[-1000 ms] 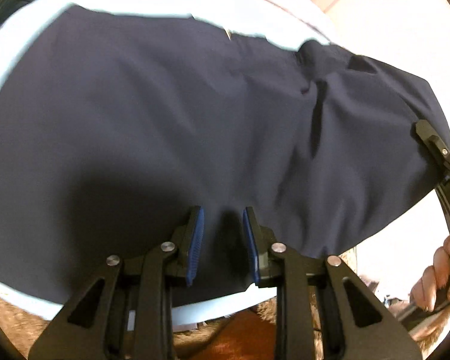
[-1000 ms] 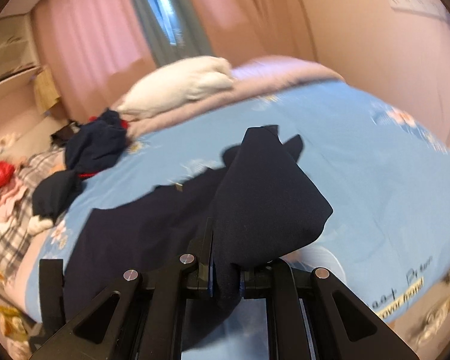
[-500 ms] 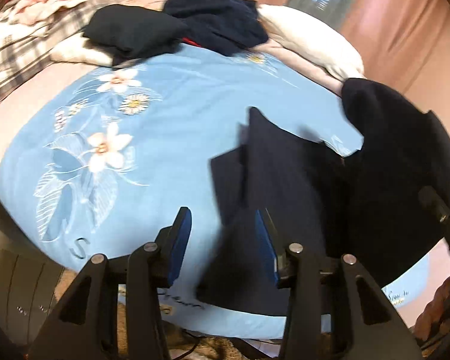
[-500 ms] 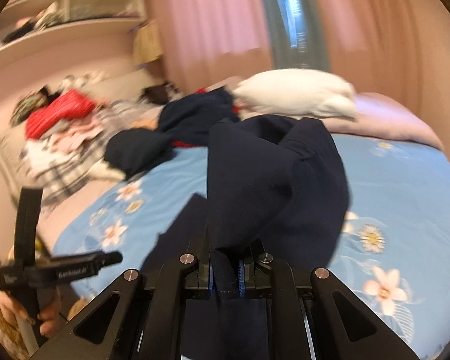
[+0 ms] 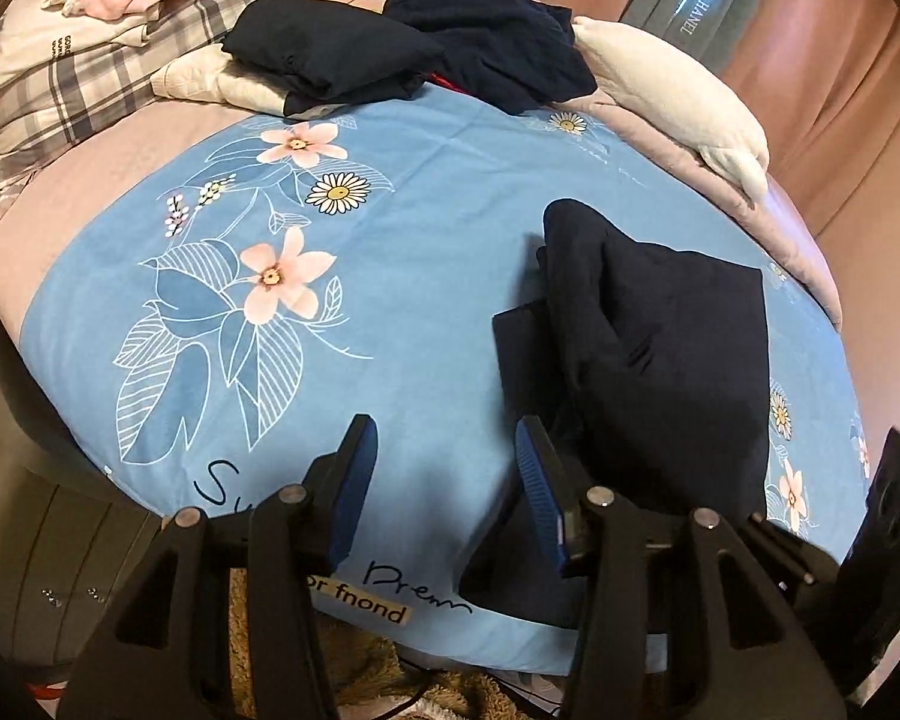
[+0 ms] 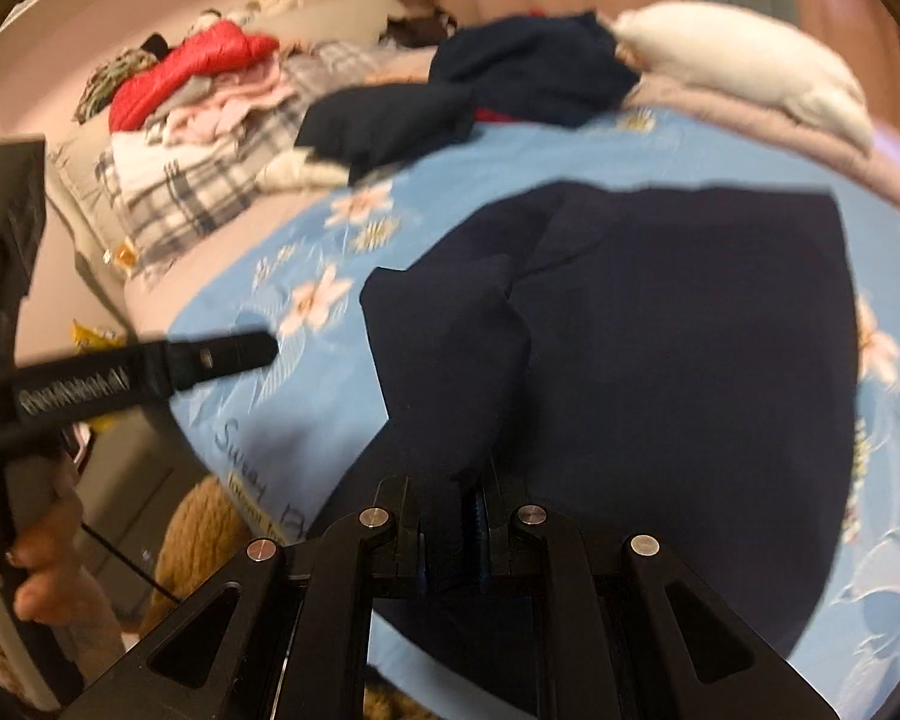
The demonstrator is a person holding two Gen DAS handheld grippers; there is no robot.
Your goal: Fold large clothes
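Two grippers: both are seen above a bed covered by a blue floral sheet (image 5: pixel 390 276).
Left gripper (image 5: pixel 447 477): its jaws have just been opening and are parted over bare sheet; nothing is held between the blue pads (image 5: pixel 354 480).
Right gripper (image 6: pixel 450 534): its jaws are clamped narrowly on a pinched fold of the navy garment (image 6: pixel 660 360).
Navy garment: it is spread on the sheet near the bed's edge, partly doubled over, just right of the left gripper.
Background: a white pillow (image 5: pixel 678 90) and a heap of dark clothes (image 5: pixel 426 54) are seen at the far side.
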